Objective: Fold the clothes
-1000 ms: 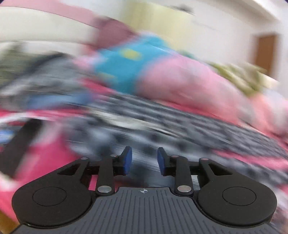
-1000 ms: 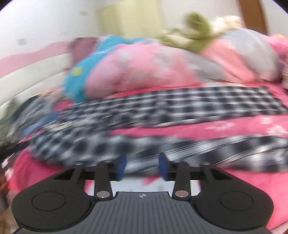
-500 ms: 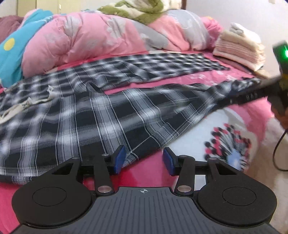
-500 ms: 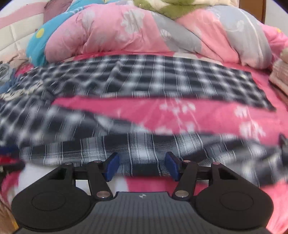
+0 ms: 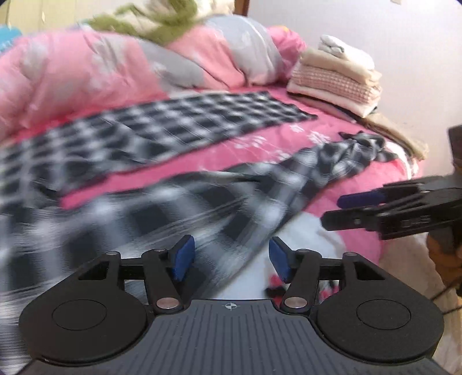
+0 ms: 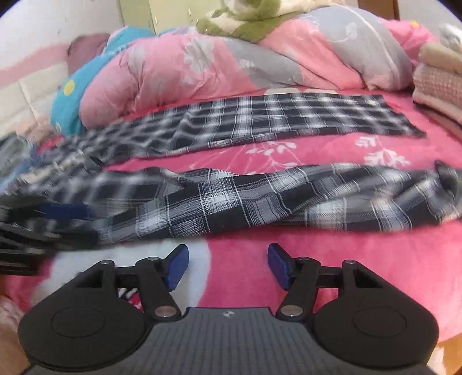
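Closest in, the left tongs [image 5: 231, 258] stand apart with nothing between their blue pads, having just been opening, and they hang over the near edge of the bed [image 5: 288, 144]. The right tongs [image 6: 226, 266] are likewise apart and empty, also just widened, above the pink bedspread [image 6: 332, 253] short of the cloth. In the left wrist view the right tongs [image 5: 335, 210] show again from the side at the right edge, clear of the fabric. Just beyond both lies the task's thing, a black-and-white plaid garment [image 6: 231, 202], spread flat on the bed: one rumpled leg runs across the near part, and a second, smoother leg [image 6: 303, 115] lies farther back, with a strip of bedspread between them. Behind that sits a heaped pink and grey duvet [image 6: 202, 69] topped by a green blanket [image 6: 245, 23], and at the far right corner a stack of folded cream clothes [image 5: 337, 80].
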The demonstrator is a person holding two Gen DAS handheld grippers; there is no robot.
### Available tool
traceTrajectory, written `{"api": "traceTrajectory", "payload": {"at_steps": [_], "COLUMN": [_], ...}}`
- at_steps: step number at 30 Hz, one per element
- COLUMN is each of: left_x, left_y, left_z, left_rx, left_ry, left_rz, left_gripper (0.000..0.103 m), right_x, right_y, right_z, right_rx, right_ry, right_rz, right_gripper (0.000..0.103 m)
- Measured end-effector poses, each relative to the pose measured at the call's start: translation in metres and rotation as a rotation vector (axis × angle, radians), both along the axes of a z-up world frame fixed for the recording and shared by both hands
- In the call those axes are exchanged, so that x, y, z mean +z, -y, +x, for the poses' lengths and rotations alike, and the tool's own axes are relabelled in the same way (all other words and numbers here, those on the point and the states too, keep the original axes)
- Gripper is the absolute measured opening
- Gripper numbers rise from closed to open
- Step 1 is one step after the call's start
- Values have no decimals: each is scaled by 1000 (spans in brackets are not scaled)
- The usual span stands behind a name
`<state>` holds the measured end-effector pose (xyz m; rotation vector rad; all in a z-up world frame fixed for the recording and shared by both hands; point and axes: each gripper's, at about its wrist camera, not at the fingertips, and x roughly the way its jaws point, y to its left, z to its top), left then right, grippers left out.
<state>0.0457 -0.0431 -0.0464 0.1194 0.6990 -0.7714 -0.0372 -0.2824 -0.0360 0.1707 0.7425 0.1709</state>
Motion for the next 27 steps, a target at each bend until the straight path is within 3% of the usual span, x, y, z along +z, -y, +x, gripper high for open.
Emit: {"api": "traceTrajectory", "payload": {"at_steps": [3, 8, 14, 16, 20, 22, 25, 26, 27], "left_x": [-4, -6, -9, -10, -13, -14, -17, -18, -19], "left_y": [8, 22, 37, 42, 54, 58, 62, 63, 64], "left_z": [0, 8, 27, 29, 29, 29, 30, 30, 30], "left_rx": [-51, -126, -164, -182, -211, -207, -190, -183, -175], "left_ry": [-25, -84, -162, -164, -167, -161, -164, -161, -155], "left_rz": [-57, -144, -206, -213, -237, -250, -269, -274, -276], "left_gripper": [57, 57, 55, 50, 39, 21, 7, 5, 3], "right_x": [8, 30, 34, 34, 30, 18, -1, -4, -4], "right_y": [23, 87, 176, 202, 232, 244, 254, 254, 252], "right_z": [-13, -28, -15, -5, 33, 57, 77, 77, 74], "right_rx": [-41, -229, -483, -552, -616, -620, -601, -593, -578], "right_ry": [2, 56, 38, 35, -1, -64, -158, -160, -144], "right_rz": [74, 154, 292, 311, 150, 59, 27, 26, 20], "right_gripper": [63, 64, 64, 64, 64, 64, 63, 61, 49]}}
